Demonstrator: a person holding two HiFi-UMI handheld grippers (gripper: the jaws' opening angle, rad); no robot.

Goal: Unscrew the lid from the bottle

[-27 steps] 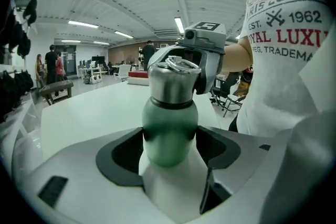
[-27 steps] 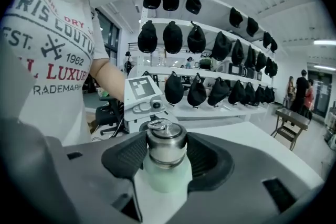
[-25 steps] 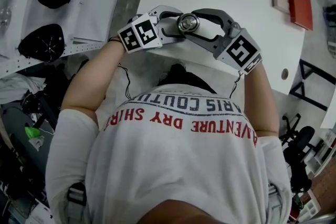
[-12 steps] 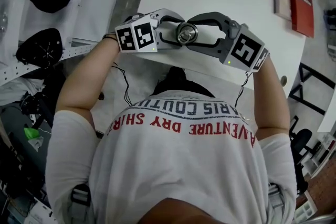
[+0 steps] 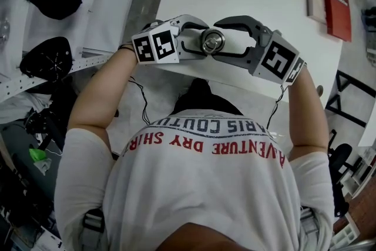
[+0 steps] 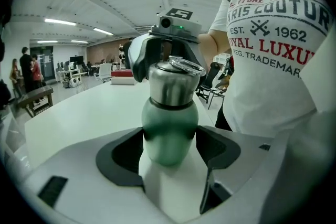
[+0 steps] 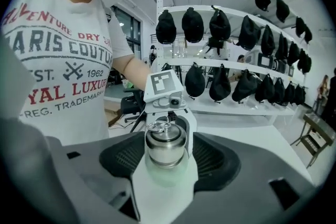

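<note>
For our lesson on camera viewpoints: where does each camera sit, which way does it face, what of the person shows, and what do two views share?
Head view: on the head, facing steeply down at the lid; arms and shirt show.
Left gripper view: on the left gripper, along jaws clamping the bottle; shirt at right.
Right gripper view: on the right gripper, opening jaws flank the lid; shirt, left arm.
Shared: the bottle.

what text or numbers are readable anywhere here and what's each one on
T-shirt, "VENTURE DRY S", ends cut off
T-shirt, "ARIS COUTU", ends cut off
T-shirt, "EST. 1962"
T-shirt, "YAL LUX", ends cut off
T-shirt, "REG. TRADEMAR", end cut off
Red box, white print too small to read
Marker cubes, square patterns, no words
Bottle, no print seen
</note>
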